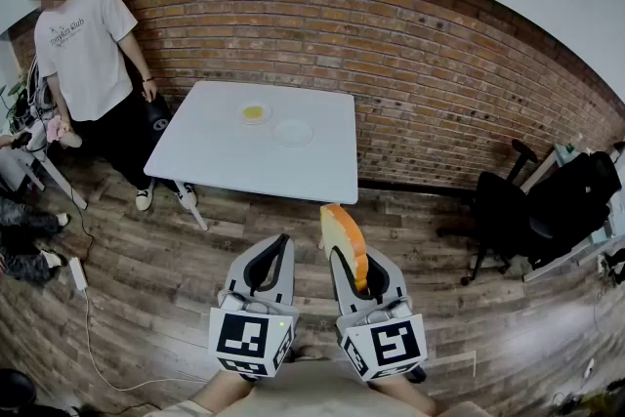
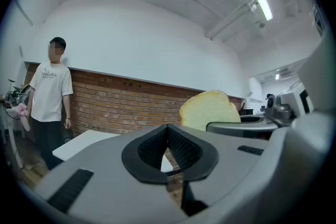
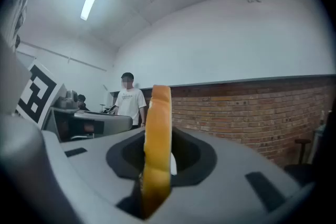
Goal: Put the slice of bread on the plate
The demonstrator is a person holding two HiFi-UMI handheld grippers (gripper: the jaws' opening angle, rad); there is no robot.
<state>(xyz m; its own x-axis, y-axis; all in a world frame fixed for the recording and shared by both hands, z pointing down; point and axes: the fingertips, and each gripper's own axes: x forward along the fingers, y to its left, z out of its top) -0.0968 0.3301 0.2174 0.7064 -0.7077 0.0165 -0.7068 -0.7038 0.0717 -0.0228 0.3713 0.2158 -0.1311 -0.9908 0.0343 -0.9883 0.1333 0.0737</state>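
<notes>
A slice of bread (image 1: 344, 241) with an orange-brown crust stands on edge between the jaws of my right gripper (image 1: 346, 261), which is shut on it. The right gripper view shows the slice (image 3: 157, 149) edge-on and upright in that gripper (image 3: 156, 173). My left gripper (image 1: 282, 243) is beside it, shut, with nothing held. In the left gripper view its pads (image 2: 167, 150) meet, and the bread (image 2: 209, 109) shows to the right. Both grippers hang over the wooden floor, short of the white table (image 1: 225, 161). An empty white plate (image 1: 293, 133) lies on the table.
A second small plate (image 1: 254, 113) with something yellow on it sits left of the empty one. A person (image 1: 86, 49) stands by the table's left end. A black office chair (image 1: 510, 210) is at the right. A cable and power strip (image 1: 78, 273) lie on the floor.
</notes>
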